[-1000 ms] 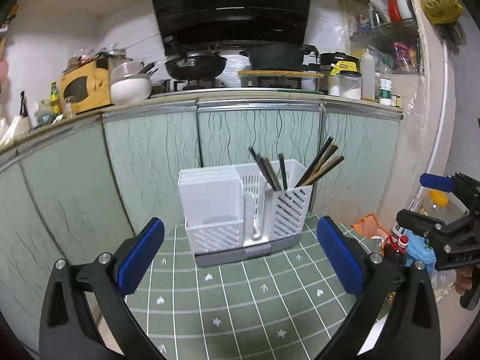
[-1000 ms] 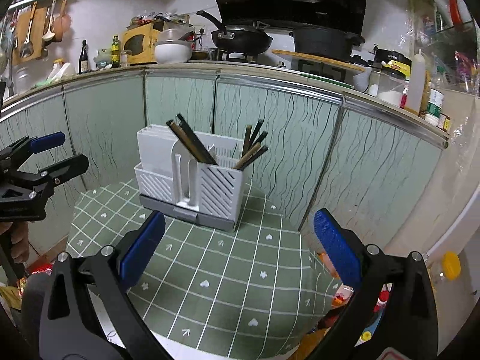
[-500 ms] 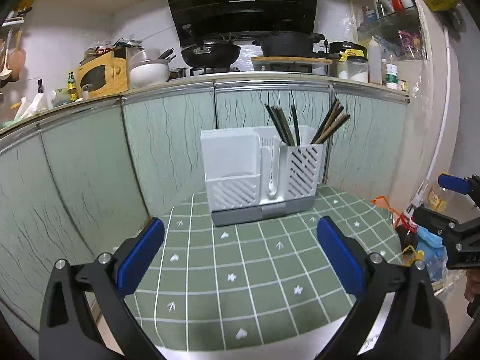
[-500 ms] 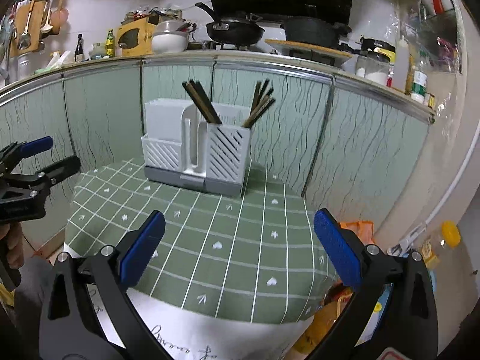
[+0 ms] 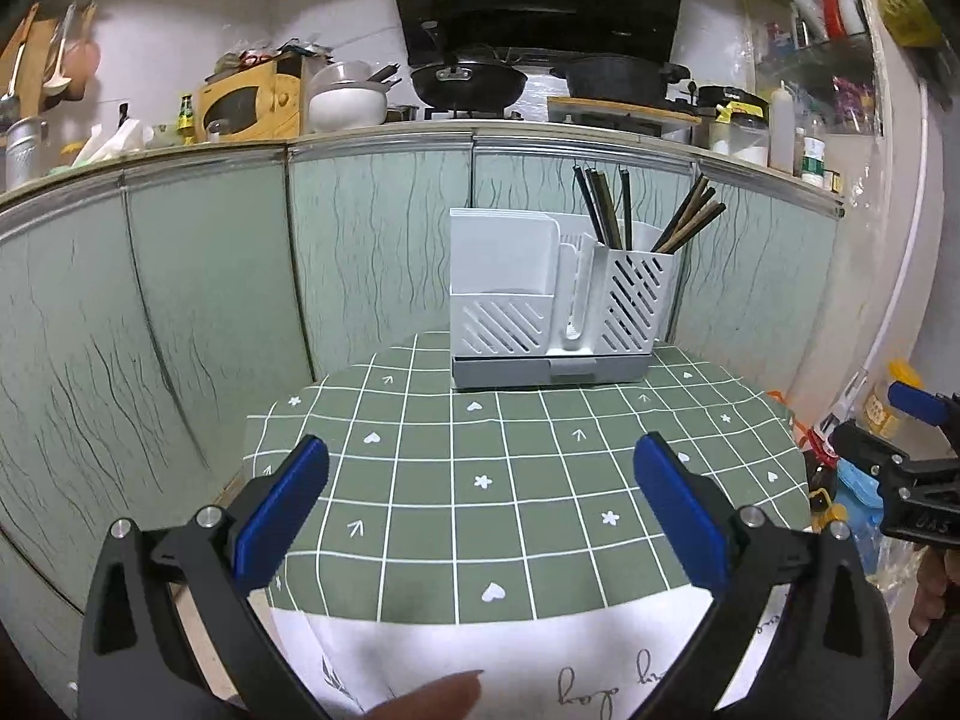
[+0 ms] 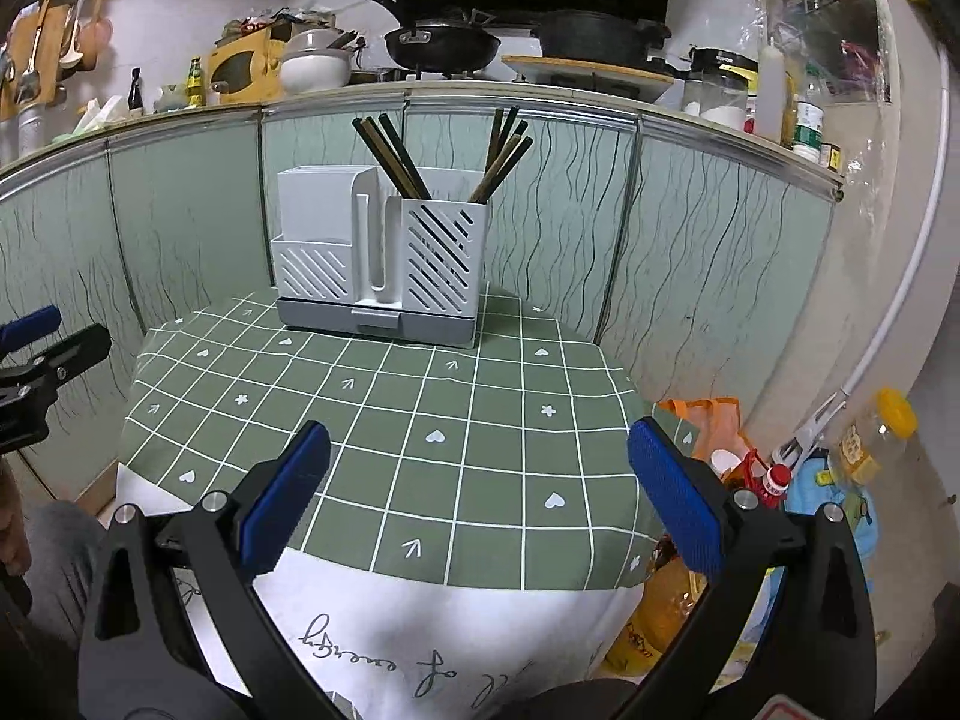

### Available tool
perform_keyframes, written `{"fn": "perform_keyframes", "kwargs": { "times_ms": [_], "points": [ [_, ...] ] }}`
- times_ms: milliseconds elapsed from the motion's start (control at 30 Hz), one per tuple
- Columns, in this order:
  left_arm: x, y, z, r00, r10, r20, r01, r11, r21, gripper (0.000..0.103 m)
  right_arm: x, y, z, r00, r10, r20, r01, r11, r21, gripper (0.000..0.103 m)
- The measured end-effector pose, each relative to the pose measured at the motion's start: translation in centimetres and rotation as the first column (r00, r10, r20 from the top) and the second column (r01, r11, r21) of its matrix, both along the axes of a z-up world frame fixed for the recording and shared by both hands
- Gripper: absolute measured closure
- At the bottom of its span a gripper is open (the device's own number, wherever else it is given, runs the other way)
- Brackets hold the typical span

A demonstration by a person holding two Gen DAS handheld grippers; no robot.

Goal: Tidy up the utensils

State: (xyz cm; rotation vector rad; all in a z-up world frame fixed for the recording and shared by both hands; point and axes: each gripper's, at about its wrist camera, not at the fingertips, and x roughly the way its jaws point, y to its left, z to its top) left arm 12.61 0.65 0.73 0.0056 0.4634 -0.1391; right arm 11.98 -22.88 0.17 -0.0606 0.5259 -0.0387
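Both tongs, left [image 5: 480, 501] and right [image 6: 479, 483], farther back from utensil holder [image 5: 555, 300].

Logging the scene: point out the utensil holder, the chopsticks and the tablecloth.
utensil holder [image 6: 441, 252]: right wrist view, slotted front of its right compartment.
chopsticks [image 6: 393, 153]: right wrist view, shafts of the left bundle.
tablecloth [image 5: 528, 498]: left wrist view, bare green checked area.

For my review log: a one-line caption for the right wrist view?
Right gripper open and empty above the green checked tablecloth; chopsticks stand in the white utensil holder.
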Motion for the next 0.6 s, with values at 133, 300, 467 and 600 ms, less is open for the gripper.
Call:
{"fn": "perform_keyframes", "kwargs": {
  "times_ms": [133, 300, 467, 600],
  "points": [
    [-0.5, -0.2, -0.4, 0.999, 0.036, -0.016, -0.036, 0.999, 0.036, 0.005, -0.5, 0.3, 0.1, 1.0, -0.002, 0.011, 0.002, 1.0, -0.01, 0.007],
    [-1.2, 0.1, -0.4, 0.998, 0.069, -0.005, -0.068, 0.996, 0.048, 0.005, -0.7, 0.7, 0.1, 1.0, 0.005, 0.007, -0.005, 1.0, -0.011, 0.008],
    [-1.5, 0.4, -0.2, 0.997, 0.079, -0.022, -0.078, 0.996, 0.041, 0.005, -0.7, 0.8, 0.2, 1.0, 0.005, 0.0, -0.005, 1.0, 0.003, 0.007],
    [-1.7, 0.4, -0.1, 0.997, 0.077, -0.019, -0.077, 0.996, 0.048, 0.005, -0.6, 0.8, 0.5, 1.0, 0.005, 0.001, -0.005, 1.0, 0.003, 0.008]
  ]
}}
